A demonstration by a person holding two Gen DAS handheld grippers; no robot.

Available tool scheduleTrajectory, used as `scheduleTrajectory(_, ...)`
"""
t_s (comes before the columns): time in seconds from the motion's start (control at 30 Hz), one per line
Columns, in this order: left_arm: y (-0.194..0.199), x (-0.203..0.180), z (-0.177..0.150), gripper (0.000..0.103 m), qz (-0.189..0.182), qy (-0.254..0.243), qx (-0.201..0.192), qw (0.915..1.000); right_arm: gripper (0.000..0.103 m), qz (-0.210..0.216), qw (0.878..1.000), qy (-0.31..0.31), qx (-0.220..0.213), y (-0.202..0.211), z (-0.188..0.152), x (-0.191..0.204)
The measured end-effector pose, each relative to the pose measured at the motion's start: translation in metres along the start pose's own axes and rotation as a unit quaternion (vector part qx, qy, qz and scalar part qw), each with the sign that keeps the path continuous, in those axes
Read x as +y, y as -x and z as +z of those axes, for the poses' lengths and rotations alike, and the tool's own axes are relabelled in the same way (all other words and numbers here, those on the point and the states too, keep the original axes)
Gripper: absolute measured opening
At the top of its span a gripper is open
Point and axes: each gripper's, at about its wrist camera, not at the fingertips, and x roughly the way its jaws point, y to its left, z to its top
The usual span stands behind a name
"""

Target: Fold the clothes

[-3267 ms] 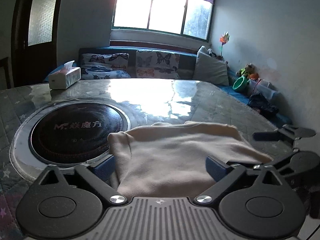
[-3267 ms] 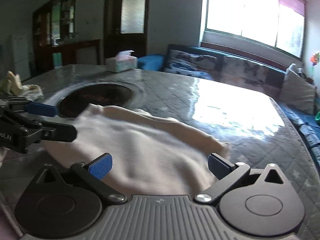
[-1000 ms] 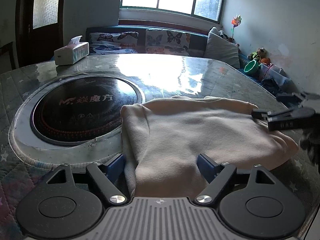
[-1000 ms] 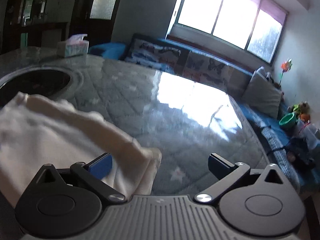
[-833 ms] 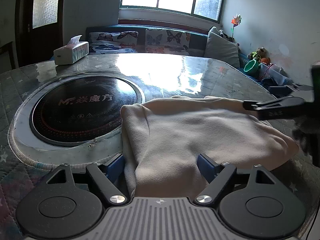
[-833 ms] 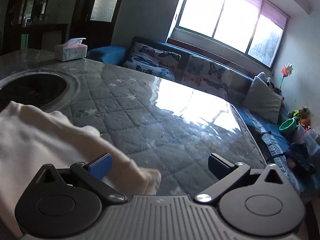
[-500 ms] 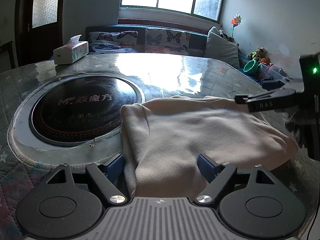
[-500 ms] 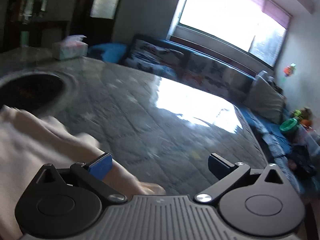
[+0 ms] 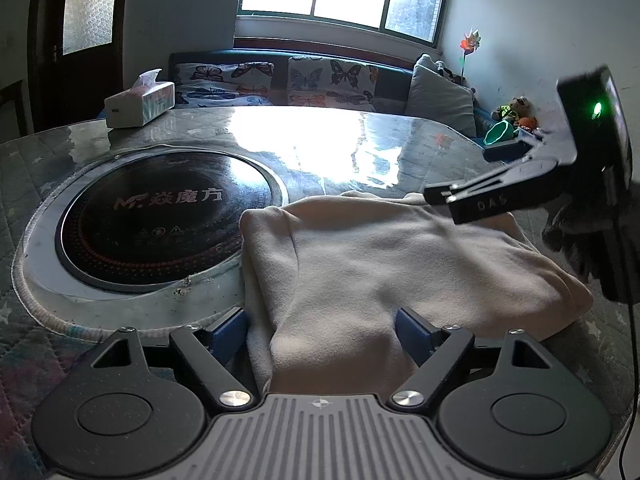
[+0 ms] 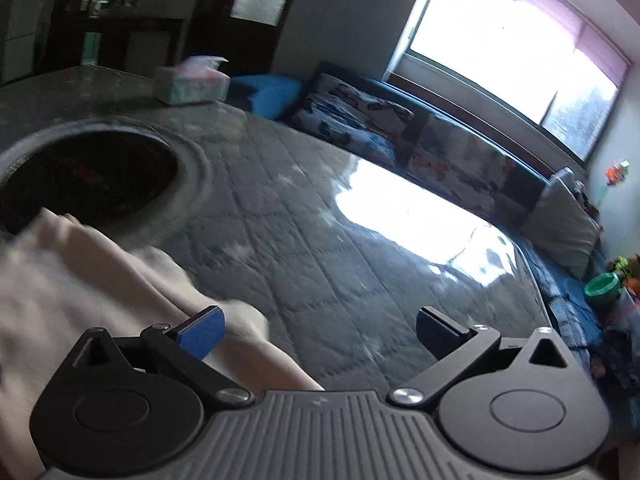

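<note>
Left wrist view: my left gripper [image 9: 320,330] stands wide, straddling the cream garment [image 9: 384,264], pads not pressing. Right gripper [image 10: 320,330] spread, empty, garment at nine o'clock. Risk: closing either gripper here bunches several layers and spoils the fold.

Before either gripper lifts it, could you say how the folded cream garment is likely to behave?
The cream garment will probably sag from any pinch point: its edges are rounded and wrinkled. Its stacked layers may slide apart and unfold. On the glossy table it would likely slide or bunch when pushed.

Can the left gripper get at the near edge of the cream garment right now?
Probably yes: the left gripper has its jaws open astride the near edge of the cream garment, with nothing lying in between.
</note>
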Motion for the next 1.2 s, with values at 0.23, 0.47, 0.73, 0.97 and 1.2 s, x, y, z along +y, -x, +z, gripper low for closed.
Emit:
scheduleTrajectory(0.23,0.000,0.000,0.000,0.085,-0.002,0.001,-0.002,1.0000,0.103,0.036,0.999,0.040,0.003,-0.014,0.025,0.038)
scheduleTrajectory(0.47,0.000,0.002,0.000,0.085,-0.006,0.004,-0.003,1.0000,0.103,0.032,0.999,0.038,0.013,-0.031,0.034,0.050)
scheduleTrajectory(0.73,0.000,0.002,-0.001,0.087,-0.009,0.004,-0.008,0.9999,0.103,0.059,0.996,0.061,-0.001,-0.022,0.040,0.069)
scheduleTrajectory(0.97,0.001,0.004,-0.001,0.087,-0.011,0.012,-0.007,0.9998,0.103,0.076,0.995,0.063,-0.008,-0.027,0.050,0.081)
scheduleTrajectory(1.2,0.011,0.008,-0.006,0.087,-0.013,0.021,-0.009,0.9997,0.103,0.123,0.989,0.076,-0.006,-0.030,0.055,0.102)
